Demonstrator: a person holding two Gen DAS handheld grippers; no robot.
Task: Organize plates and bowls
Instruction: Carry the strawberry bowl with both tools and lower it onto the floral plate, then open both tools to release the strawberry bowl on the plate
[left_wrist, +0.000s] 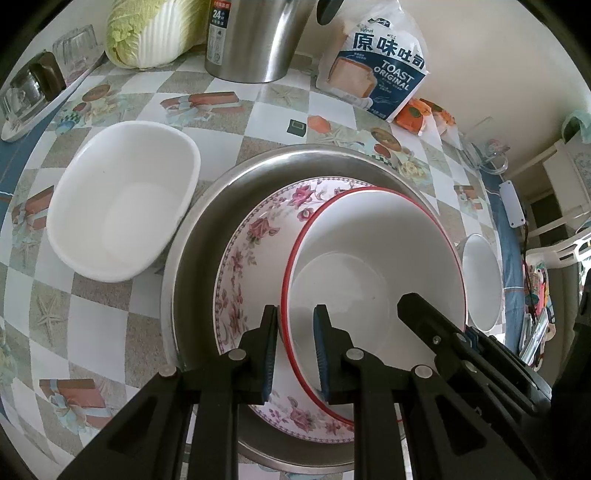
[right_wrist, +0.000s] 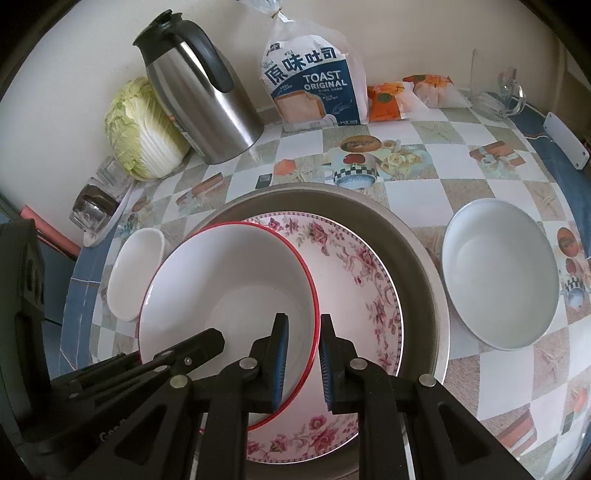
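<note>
Left wrist view cuts off the steel jug (left_wrist: 255, 40) behind the metal basin (left_wrist: 192, 240), its label reading only "24"; the bread bag (left_wrist: 376, 74) reads "TOAST ORIGINAL". Inside the basin, on the floral plate (left_wrist: 255, 236), sits the red-rimmed bowl (left_wrist: 369, 251). Left gripper (left_wrist: 295, 347) and right gripper (right_wrist: 301, 354) fingers, nearly closed, each pinch its rim.

Red-rimmed bowl (left_wrist: 373, 258) tilted on floral plate (left_wrist: 251, 236) in steel basin (left_wrist: 207, 206).
</note>
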